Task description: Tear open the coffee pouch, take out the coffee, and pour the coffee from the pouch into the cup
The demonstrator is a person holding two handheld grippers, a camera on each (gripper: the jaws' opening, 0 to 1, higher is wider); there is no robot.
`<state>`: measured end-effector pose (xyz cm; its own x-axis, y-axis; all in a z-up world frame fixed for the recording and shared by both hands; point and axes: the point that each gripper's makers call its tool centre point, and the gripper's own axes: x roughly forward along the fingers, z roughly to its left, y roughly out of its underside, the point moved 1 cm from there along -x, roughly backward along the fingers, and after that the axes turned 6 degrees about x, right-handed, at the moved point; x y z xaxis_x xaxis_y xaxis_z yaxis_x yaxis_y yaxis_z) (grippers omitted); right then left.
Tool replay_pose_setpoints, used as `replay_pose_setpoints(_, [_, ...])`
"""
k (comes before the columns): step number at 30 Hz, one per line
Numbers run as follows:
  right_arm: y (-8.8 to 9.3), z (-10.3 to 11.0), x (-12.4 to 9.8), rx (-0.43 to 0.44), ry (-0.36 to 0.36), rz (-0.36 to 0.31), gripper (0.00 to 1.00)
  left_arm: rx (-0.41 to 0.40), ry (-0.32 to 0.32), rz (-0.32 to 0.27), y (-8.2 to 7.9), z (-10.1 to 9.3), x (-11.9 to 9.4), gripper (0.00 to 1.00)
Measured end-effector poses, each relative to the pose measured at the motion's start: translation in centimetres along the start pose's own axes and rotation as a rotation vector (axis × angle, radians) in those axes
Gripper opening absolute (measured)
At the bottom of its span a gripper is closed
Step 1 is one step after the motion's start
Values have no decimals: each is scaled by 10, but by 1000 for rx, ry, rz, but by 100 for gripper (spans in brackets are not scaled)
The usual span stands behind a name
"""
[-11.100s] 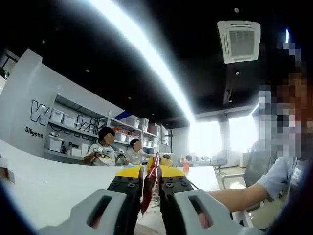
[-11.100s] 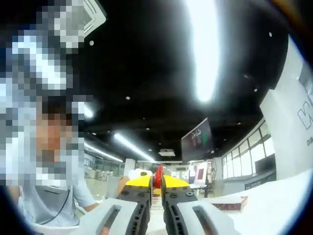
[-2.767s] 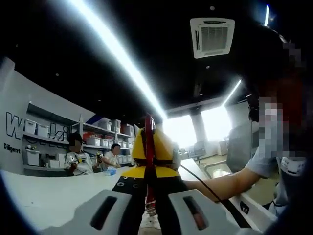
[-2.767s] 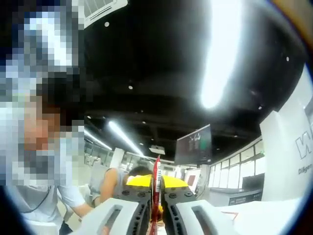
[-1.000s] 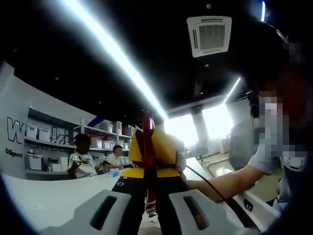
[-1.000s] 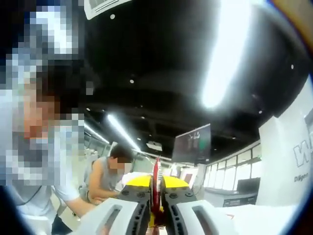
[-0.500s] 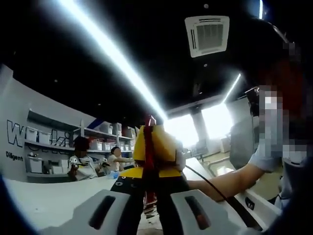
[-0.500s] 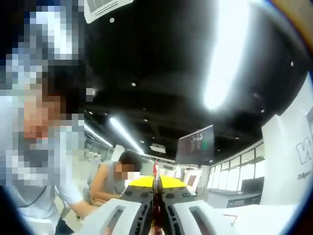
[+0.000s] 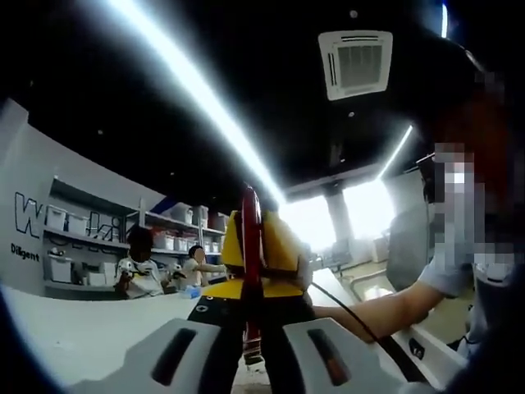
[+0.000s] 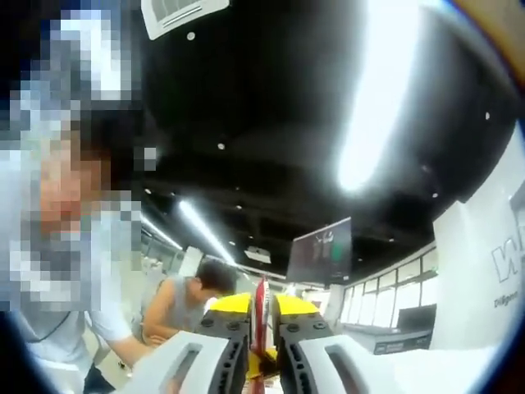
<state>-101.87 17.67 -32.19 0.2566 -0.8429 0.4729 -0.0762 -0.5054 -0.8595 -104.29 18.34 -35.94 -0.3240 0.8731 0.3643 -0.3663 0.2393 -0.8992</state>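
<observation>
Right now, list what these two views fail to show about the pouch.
- Coffee pouch, left gripper view: seen edge-on, so whether it is torn cannot be told.
- Its lower end: hidden between the left hand-held gripper jaws.
- Right gripper view: pouch a thin red sliver in the right hand-held gripper.

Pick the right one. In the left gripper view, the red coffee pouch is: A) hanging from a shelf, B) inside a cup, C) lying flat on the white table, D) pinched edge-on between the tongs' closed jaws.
D: the thin red coffee pouch stands edge-on, clamped between the left tongs' closed jaws.
</observation>
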Motion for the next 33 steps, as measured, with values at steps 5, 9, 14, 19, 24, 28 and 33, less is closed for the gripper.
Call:
replay_pose_setpoints(5, [-4, -4, -18, 80, -42, 2, 12, -49, -14, -51, -7, 8, -4, 6])
replay_pose_setpoints(9, [0, -12, -31, 157, -37, 6, 12, -89, -22, -117, -16, 12, -7, 6])
replay_pose_setpoints(14, [18, -8, -38, 172, -66, 95, 12, -111, -18, -134, -18, 11, -8, 7])
replay_pose_setpoints(19, [33, -9, -36, 167, -57, 170, 12, -89, -17, -188, -25, 11, -8, 7])
replay_pose_setpoints(24, [36, -6, -31, 166, -59, 179, 10, -97, 12, -228, -30, 8, -8, 7])
replay_pose_setpoints(28, [37, -3, -29, 148, -66, 189, 6, -82, 7, -221, -29, 8, -7, 7])
replay_pose_setpoints(33, [38, -2, -28, 133, -57, 207, 4, -99, -10, -210, -27, 10, -8, 10])
